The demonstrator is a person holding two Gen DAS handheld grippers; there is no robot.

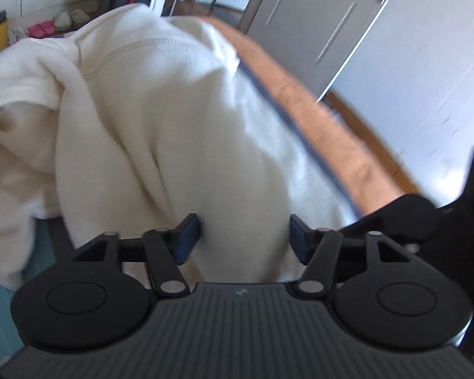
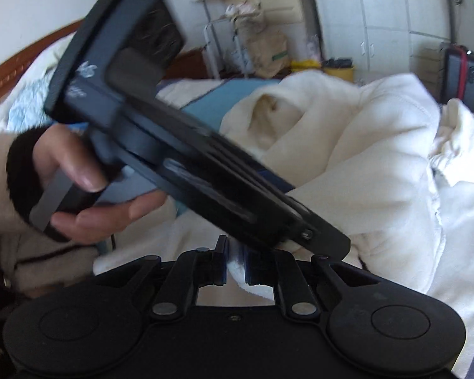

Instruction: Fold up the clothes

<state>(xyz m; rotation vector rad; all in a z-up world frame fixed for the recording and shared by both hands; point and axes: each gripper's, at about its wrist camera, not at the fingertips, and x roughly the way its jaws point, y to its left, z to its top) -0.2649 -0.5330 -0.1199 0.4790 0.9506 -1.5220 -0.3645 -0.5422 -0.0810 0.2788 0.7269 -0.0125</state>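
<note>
No word or number can be read anywhere in either view. The left gripper, seen in the upper left of the right wrist view, bears a pale emblem and a line of small lettering on its dark side, but both are smeared by blur and cannot be made out. A small pale logo mark at the lower middle of the left wrist view, on the ribbed grey body, shows no letters.

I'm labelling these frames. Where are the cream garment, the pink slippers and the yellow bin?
cream garment [image 1: 161, 120]: left wrist view, its draped middle.
pink slippers [image 1: 41, 29]: left wrist view, their tops.
yellow bin [image 2: 338, 72]: right wrist view, its side.
</note>
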